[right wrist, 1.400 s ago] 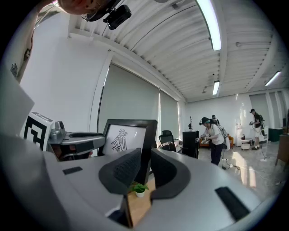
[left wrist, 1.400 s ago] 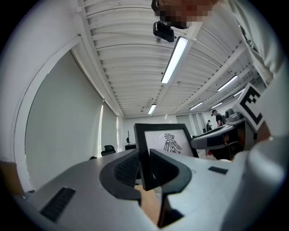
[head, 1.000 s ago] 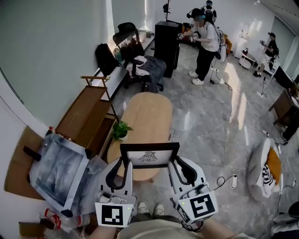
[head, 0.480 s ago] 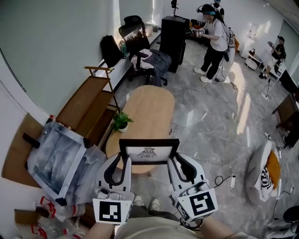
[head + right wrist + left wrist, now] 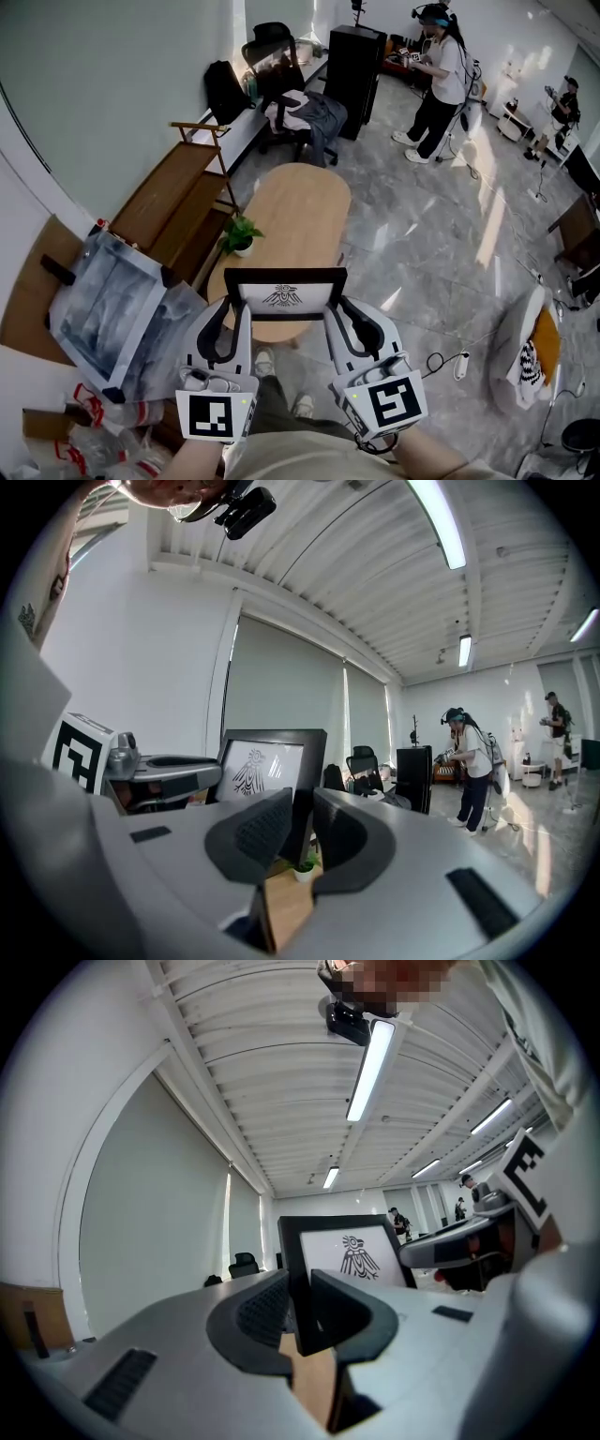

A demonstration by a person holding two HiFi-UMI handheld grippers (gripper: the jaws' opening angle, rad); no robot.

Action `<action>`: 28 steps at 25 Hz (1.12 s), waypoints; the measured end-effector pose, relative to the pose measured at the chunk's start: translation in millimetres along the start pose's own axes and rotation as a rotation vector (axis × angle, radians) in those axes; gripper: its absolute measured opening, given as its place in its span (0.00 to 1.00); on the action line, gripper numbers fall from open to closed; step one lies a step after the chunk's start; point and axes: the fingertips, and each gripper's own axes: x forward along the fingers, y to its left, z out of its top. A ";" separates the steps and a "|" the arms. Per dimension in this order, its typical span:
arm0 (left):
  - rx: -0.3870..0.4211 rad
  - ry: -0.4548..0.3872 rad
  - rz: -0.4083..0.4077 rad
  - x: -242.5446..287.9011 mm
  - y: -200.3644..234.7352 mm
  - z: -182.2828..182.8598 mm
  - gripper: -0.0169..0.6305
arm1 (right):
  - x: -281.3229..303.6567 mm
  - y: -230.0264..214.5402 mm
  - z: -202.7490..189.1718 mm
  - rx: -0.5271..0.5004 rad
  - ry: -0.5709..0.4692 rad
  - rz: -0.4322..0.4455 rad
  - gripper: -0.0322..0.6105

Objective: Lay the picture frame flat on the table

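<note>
Picture frame [image 5: 286, 294] — black, rectangular — not laid yet: your left hand-held gripper [image 5: 235, 310] and right hand-held gripper [image 5: 335, 310] clamp it.

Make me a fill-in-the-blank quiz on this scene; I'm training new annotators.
The picture frame is clamped by ____ grippers, the left gripper and the right gripper. The frame's border is ____. On the oval table stands a small potted ____.
Missing words: both; black; plant.
</note>
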 end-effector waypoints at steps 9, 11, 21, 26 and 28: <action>-0.012 0.004 0.000 37.3 31.7 -11.2 0.14 | 50.8 -6.3 -2.8 0.006 0.020 0.005 0.13; -0.019 0.012 -0.005 48.7 40.5 -16.5 0.14 | 66.0 -8.8 -5.1 0.010 0.031 0.003 0.13; -0.074 0.075 -0.042 121.3 99.3 -50.7 0.14 | 158.9 -20.6 -15.2 0.027 0.100 -0.018 0.13; -0.108 0.116 -0.072 162.1 131.7 -71.3 0.14 | 209.5 -26.8 -20.7 0.036 0.135 -0.039 0.13; -0.131 0.141 -0.087 176.4 143.2 -80.8 0.14 | 226.2 -27.8 -24.4 0.044 0.156 -0.047 0.13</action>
